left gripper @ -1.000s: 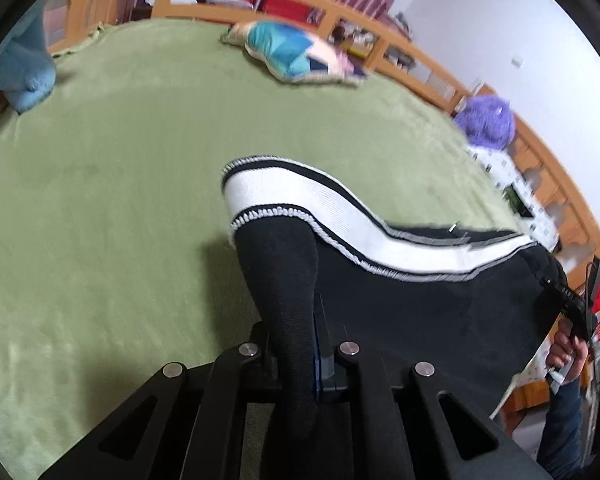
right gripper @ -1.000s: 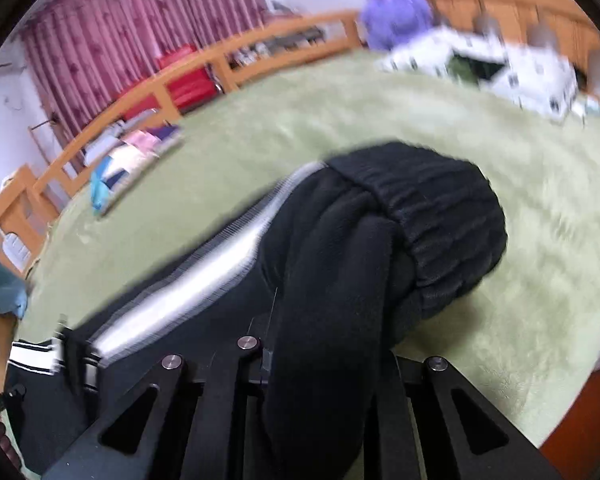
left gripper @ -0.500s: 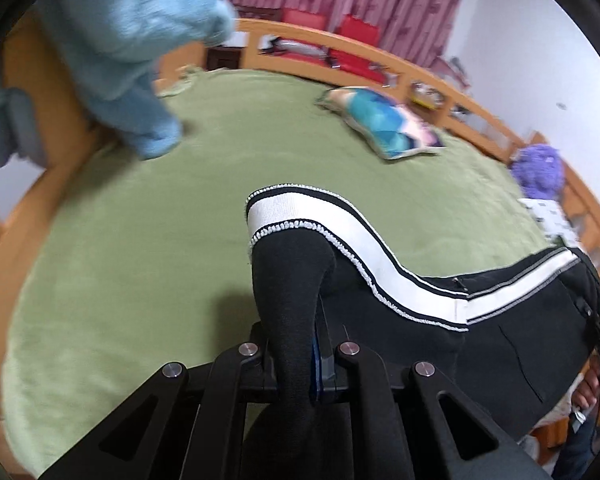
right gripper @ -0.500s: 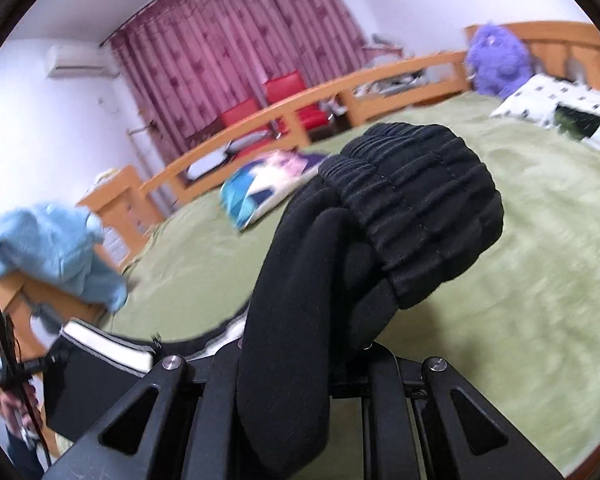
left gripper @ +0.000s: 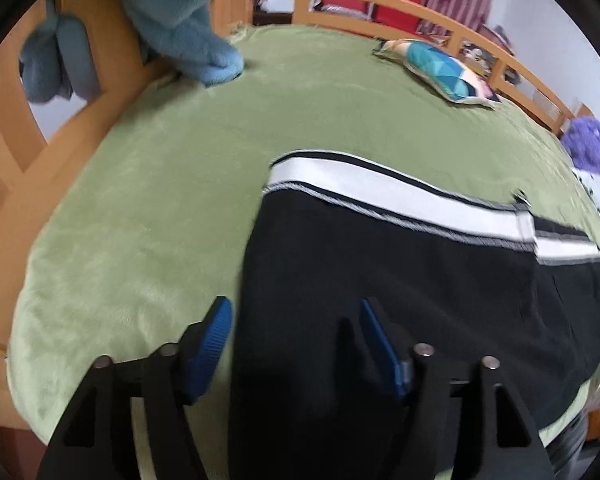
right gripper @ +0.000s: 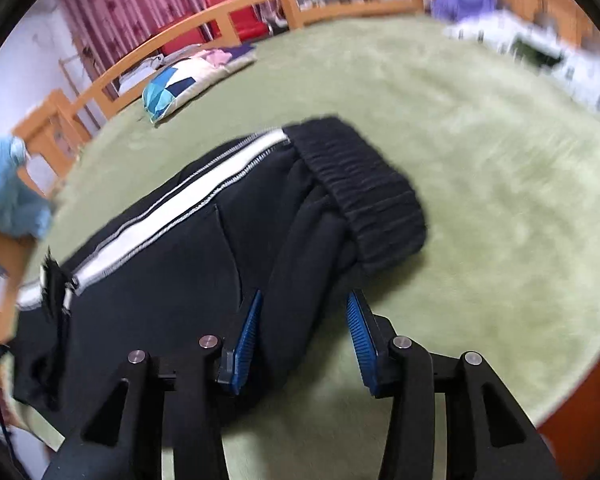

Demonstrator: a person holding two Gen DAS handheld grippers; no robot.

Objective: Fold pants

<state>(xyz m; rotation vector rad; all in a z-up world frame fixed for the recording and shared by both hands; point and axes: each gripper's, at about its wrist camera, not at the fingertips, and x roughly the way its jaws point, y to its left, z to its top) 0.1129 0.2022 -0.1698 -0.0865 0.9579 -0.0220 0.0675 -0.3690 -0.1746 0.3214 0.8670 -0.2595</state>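
Black pants (left gripper: pixel 399 280) with a white side stripe lie on the green bed cover (left gripper: pixel 160 208). In the right wrist view the pants (right gripper: pixel 172 264) show their ribbed waistband (right gripper: pixel 363 196) at the right end. My left gripper (left gripper: pixel 294 312) is open, its blue pads on either side of the pants' near left edge. My right gripper (right gripper: pixel 303 304) is open, its jaws straddling a fold of black cloth just below the waistband. Neither gripper holds the cloth.
A wooden bed rail (left gripper: pixel 399 4) runs around the bed. A blue plush toy (left gripper: pixel 188 12) hangs at the left corner. A patterned pillow (left gripper: pixel 439 72) lies at the far side, a purple plush (left gripper: pixel 587 144) at the right. Red chairs and curtains stand beyond.
Both grippers were shut on the pants and held them up; now both have opened and the pants lie flat on the bed.
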